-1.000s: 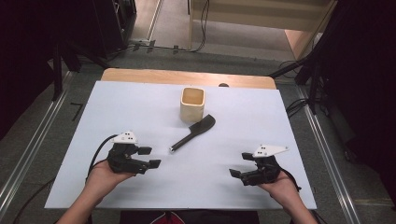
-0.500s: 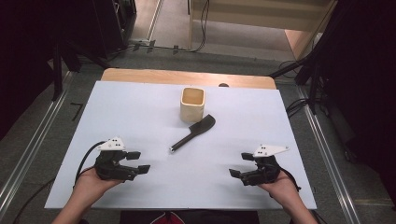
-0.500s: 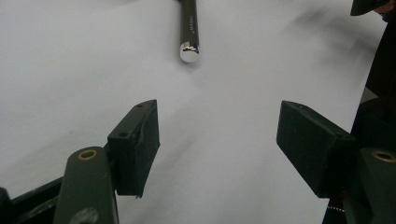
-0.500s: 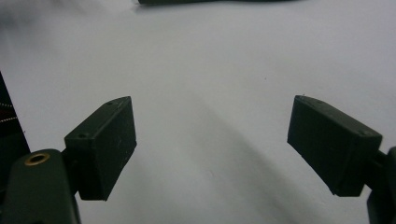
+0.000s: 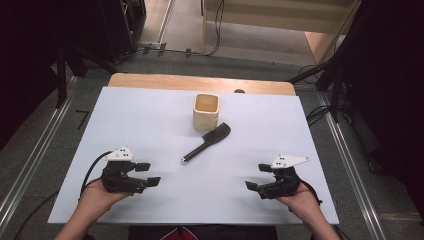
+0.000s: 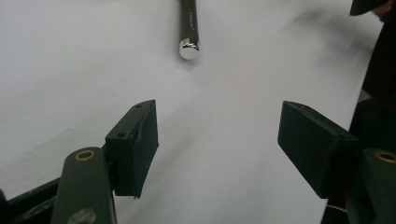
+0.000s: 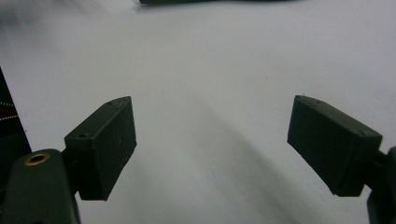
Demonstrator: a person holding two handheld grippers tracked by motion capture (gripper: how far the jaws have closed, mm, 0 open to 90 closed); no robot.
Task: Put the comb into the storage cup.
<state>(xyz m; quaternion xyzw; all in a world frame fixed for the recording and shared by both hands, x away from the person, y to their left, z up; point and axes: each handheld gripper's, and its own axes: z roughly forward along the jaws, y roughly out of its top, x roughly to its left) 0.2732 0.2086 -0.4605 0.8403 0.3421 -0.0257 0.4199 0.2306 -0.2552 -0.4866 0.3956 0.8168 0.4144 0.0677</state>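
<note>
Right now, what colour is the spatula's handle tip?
Shiny silver on the spatula, capping its dark handle; clearest in the left gripper view.

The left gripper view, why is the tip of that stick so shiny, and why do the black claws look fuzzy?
In the left gripper view, the spatula handle ends in a metal cap that mirrors the lamp as a bright spot; the left claw sits close to the lens, so its edges blur. In the right gripper view, the right claw is soft too. The high view is sharp, with dark surroundings.
</note>
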